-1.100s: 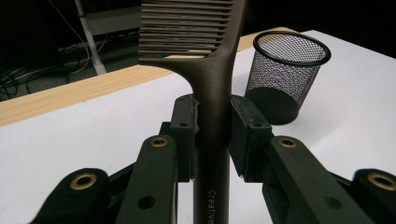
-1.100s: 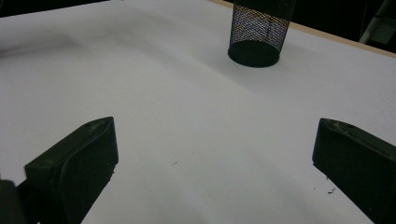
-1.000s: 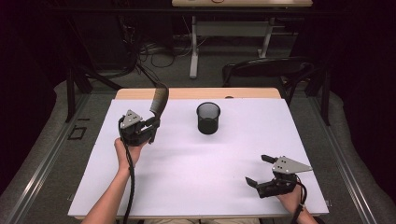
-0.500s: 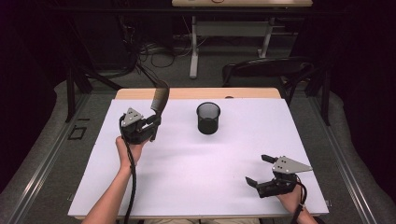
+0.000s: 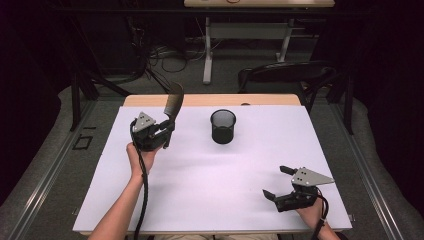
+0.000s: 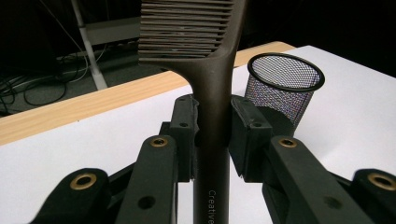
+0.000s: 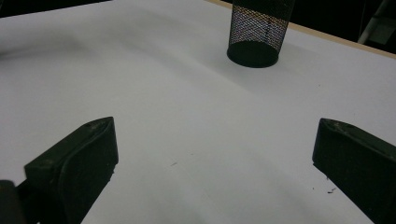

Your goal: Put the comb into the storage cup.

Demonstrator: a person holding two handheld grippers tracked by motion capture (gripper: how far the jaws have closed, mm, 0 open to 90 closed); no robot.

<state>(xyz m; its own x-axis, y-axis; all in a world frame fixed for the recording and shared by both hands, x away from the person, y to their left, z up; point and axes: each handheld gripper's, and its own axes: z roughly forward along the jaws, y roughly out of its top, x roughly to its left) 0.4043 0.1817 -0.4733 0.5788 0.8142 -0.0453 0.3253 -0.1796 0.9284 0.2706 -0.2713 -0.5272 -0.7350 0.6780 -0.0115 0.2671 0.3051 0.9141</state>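
A dark brown comb (image 5: pixel 173 109) (image 6: pixel 211 93) stands upright, teeth end up, with my left gripper (image 5: pixel 167 131) (image 6: pixel 212 133) shut on its handle above the left half of the table. A black mesh cup (image 5: pixel 223 126) (image 6: pixel 282 91) (image 7: pixel 259 30) stands upright near the middle back of the white table sheet (image 5: pixel 215 175), to the right of the comb and apart from it. My right gripper (image 5: pixel 279 182) (image 7: pixel 215 154) rests near the front right corner, open, with nothing between its jaws.
A bare wooden strip of table edge (image 5: pixel 210 99) runs along the back. Beyond it stand a dark chair (image 5: pixel 285 75) and a white desk frame (image 5: pixel 250 35) with cables on the floor. A black cable (image 5: pixel 145 195) trails from the left gripper along the forearm.
The left gripper with the comb has shifted slightly up and to the right, toward the cup. The right gripper has stayed put.
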